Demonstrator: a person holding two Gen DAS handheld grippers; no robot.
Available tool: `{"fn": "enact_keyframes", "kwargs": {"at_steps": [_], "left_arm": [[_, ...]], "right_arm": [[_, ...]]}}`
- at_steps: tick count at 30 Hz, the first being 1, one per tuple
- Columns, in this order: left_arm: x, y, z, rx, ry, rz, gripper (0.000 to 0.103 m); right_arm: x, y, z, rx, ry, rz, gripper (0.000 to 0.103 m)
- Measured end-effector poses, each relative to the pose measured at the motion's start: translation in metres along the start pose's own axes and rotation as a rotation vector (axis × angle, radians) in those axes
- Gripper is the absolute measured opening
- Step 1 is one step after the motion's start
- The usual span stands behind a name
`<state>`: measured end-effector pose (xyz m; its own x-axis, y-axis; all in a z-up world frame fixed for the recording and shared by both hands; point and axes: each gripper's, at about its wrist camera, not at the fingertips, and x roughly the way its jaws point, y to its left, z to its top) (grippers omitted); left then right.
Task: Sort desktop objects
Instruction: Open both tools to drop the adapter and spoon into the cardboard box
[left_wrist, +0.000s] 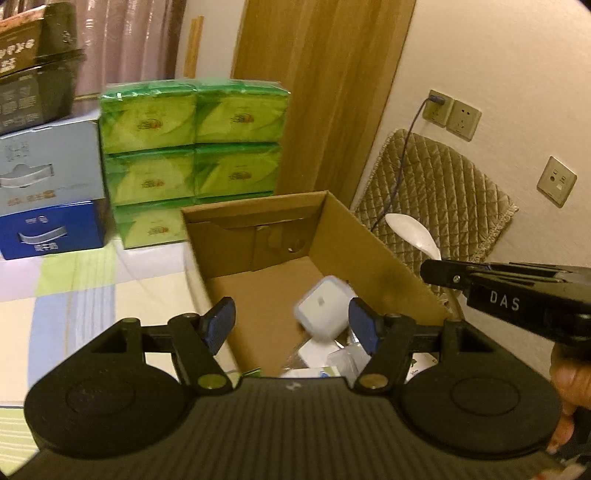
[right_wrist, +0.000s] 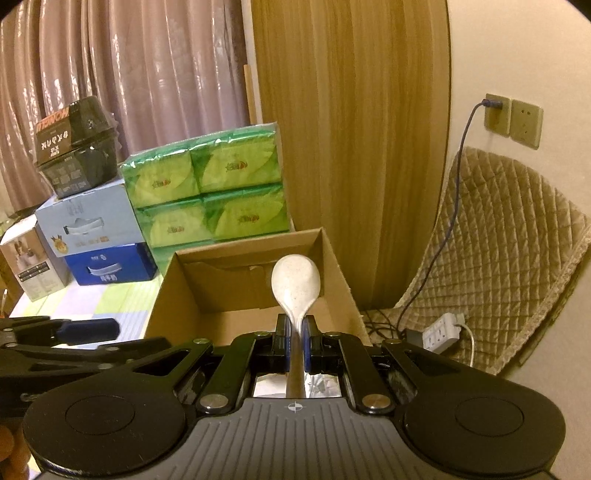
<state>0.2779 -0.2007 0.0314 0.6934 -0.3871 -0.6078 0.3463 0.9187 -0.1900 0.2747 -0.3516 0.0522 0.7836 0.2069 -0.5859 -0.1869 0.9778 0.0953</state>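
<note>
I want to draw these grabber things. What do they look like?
Both are black. The left gripper has a ribbed top, two round discs, silver screws and blue pads on its fingers. The right gripper looks the same, with a small crosshair mark, and white letters DAS on its side in the left view.

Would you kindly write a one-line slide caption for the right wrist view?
Right claw shut on a white spoon, held over an open cardboard box.
</note>
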Motion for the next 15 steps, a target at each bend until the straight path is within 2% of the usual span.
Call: {"fn": "enact_keyframes", "kwargs": {"at_steps": [11,12,14,15], "left_arm": [[-0.025,0.015,-0.009,-0.017,-0.023,0.018,0.068],[-0.027,0.016,-0.010,-0.016,-0.024,0.022,0.068],[-0.032,0.019,-0.013,-0.018,-0.024,0.026,0.070],[-0.034,0.021,-0.015,-0.025,-0.025,0.028,0.073]], "right_arm": [[0.030,0.018,0.019,-0.021,0.013,0.032,0.005],[0.031,0.019,0.021,-0.021,0.011,0.027,0.008],[0.028,0.019,0.023,-0.011,-0.007,0.031,0.026],[0.026,0.018,0.023,-0.009,-0.017,0.031,0.045]]}}
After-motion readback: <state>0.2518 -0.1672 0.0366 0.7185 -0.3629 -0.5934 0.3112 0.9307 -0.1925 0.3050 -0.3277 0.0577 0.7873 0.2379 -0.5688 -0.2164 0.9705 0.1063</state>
